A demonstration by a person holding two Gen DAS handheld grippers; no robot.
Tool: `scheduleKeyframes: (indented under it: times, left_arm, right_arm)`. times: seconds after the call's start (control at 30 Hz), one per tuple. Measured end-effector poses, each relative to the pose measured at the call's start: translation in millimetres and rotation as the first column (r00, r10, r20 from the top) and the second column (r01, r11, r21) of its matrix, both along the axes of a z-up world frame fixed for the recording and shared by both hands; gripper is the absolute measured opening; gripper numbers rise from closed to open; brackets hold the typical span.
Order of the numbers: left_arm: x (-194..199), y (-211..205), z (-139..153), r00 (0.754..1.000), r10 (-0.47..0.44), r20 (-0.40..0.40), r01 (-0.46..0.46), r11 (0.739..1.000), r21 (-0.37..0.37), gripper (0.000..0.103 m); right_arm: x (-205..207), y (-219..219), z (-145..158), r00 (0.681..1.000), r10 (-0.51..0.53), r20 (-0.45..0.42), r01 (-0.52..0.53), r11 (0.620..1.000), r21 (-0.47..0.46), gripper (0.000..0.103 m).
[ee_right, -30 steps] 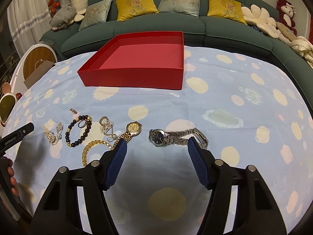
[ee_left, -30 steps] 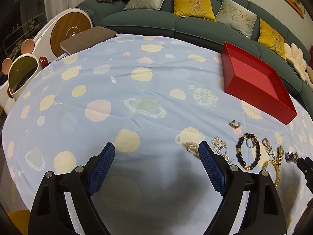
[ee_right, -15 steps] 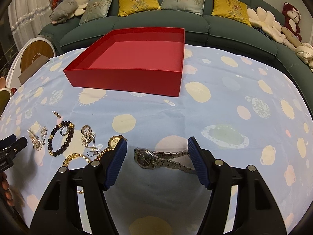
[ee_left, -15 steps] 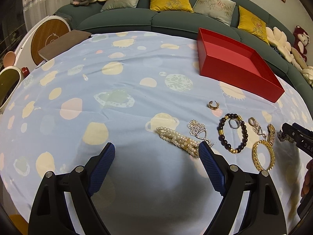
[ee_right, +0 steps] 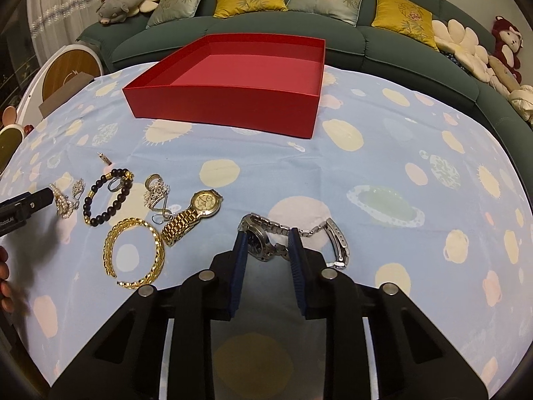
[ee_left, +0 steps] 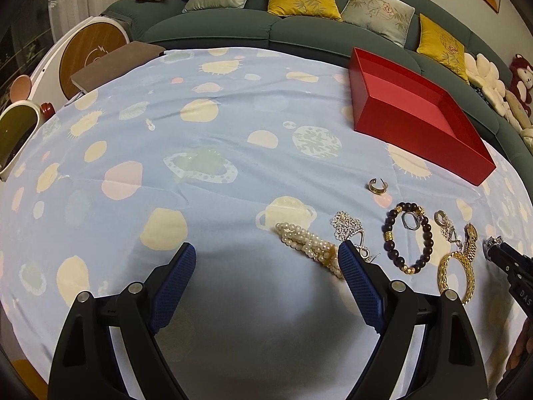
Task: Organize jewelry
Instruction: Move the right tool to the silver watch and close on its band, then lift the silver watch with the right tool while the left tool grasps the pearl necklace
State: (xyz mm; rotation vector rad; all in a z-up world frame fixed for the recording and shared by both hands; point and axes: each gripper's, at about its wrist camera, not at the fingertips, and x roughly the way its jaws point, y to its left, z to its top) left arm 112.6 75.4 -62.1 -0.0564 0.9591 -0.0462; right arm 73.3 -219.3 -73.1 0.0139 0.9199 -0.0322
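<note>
My right gripper (ee_right: 266, 236) points down at the bench (ee_right: 383, 166), which is covered in a pale blue cloth with yellow and pink spots. Its fingers (ee_right: 240, 250) are closing, with the case of the silver watch (ee_right: 263, 241) between them. The blue pads sit against either side of the case, as far as I can see. The watch's steel band (ee_right: 336, 246) trails off to the right and loops on the cloth.

My left gripper (ee_left: 266, 260) hovers low over the cloth with its fingers (ee_left: 356, 283) spread wide and nothing between them. The pearl bracelet (ee_left: 306, 243) lies just beside the right-hand finger, its far end hidden behind that finger.

The remaining pieces lie in a loose cluster left of the silver watch in the right wrist view:
- gold watch (ee_right: 195, 208), nearest to it
- gold chain bangle (ee_right: 135, 253), open-ended
- dark bead bracelet (ee_right: 106, 198) with a ring (ee_right: 115, 183) lying inside its loop
- silver flower pendant (ee_right: 156, 193)
- a small gold ring (ee_left: 377, 186) set apart, toward the box

The red box (ee_right: 233, 106) sits open at the far side of the bench, well apart from the jewelry. Its interior shows nothing in it. A green sofa (ee_right: 399, 43) with cushions runs behind.
</note>
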Motion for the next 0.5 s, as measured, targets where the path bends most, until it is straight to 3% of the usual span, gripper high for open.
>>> scheduleKeyframes:
  times: [0.17,0.43,0.5]
  left_arm:
    - [-1.4,-5.0,0.0,1.000,-0.008,0.004,0.008,1.000,0.007,0.085]
    - [-3.7,-7.4,5.6,1.000,-0.006,0.020,0.006,1.000,-0.005,0.085]
    - [-3.2,-6.3,5.1,1.000,-0.005,0.017,0.006,1.000,-0.008,0.085]
  right_arm:
    - [-1.1,-3.0,-7.8,0.999,0.005,-0.052,-0.003,0.999,0.041,0.018]
    - [1.4,-6.3,9.2,1.000,0.000,0.001,0.000,0.999,0.052,0.019]
    - [5.0,-6.5,10.5,1.000,0.003,0.004,-0.003,0.999,0.051,0.032]
